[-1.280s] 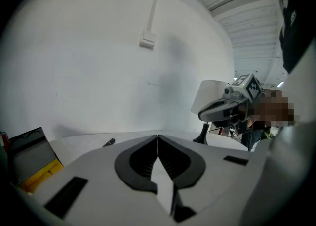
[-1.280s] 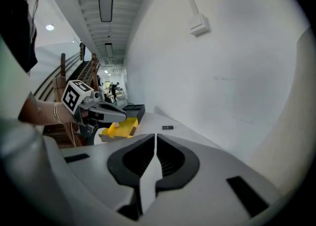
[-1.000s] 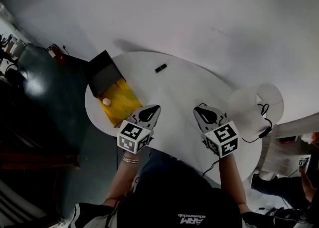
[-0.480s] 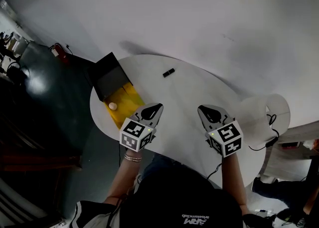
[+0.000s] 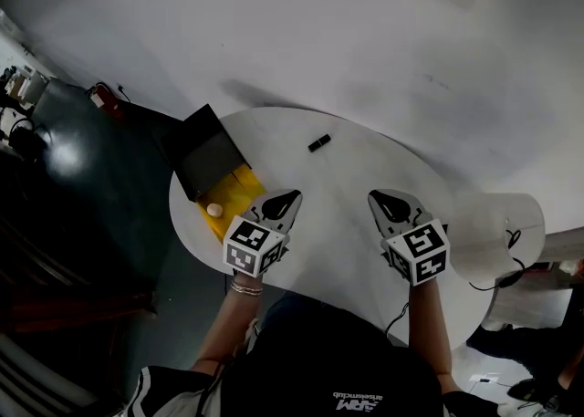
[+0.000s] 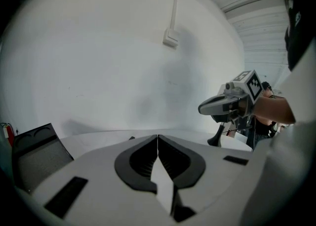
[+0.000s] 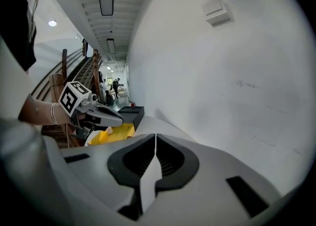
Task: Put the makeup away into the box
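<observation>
The makeup item (image 5: 319, 142) lies ahead of the clenched, empty left claw (image 5: 293, 194) and right claw (image 5: 372, 194).

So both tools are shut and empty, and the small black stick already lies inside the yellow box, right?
No. The small black stick is not inside the yellow box; it lies on the white table, apart from it, as the head view shows. The left tool and right tool are indeed shut and empty.

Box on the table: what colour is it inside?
The box is yellow inside, with a black lid. The head view shows it best.
</observation>
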`<state>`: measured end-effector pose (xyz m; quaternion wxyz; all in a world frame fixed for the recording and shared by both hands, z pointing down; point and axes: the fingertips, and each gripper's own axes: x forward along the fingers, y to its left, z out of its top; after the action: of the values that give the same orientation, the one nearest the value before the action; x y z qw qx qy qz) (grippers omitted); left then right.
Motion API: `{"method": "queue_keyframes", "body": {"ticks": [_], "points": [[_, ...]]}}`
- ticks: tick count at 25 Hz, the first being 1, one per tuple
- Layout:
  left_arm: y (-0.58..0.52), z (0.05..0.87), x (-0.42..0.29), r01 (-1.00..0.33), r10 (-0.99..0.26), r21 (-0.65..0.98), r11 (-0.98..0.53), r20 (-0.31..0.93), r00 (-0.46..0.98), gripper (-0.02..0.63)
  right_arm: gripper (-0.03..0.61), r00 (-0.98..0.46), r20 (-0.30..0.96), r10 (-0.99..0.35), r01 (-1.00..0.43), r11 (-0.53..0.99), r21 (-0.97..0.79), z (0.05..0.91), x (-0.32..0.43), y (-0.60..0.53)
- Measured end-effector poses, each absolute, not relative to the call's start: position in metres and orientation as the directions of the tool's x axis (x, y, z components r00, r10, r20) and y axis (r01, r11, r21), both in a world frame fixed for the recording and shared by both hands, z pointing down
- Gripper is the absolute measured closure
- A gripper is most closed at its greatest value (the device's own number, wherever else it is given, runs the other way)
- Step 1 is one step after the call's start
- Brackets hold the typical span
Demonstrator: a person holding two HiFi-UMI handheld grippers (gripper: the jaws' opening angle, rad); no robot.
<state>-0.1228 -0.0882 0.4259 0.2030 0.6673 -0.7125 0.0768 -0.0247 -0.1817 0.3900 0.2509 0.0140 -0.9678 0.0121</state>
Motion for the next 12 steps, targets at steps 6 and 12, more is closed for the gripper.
{"method": "queue_keyframes", "body": {"ticks": [6, 12], "points": [[-0.095, 0.438, -0.149, -0.978, -0.909, 0.181, 0.106, 0.417, -0.021, 0.595, 0.554, -0.86, 0.509, -0.031, -0.053, 0.998, -0.03, 0.403, -0.047, -0.189], [-0.106, 0.449, -0.172, -0.98, -0.905, 0.173, 0.094, 0.425, -0.012, 0.595, 0.554, -0.851, 0.524, -0.043, -0.075, 0.996, -0.039, 0.419, -0.071, -0.2]]}}
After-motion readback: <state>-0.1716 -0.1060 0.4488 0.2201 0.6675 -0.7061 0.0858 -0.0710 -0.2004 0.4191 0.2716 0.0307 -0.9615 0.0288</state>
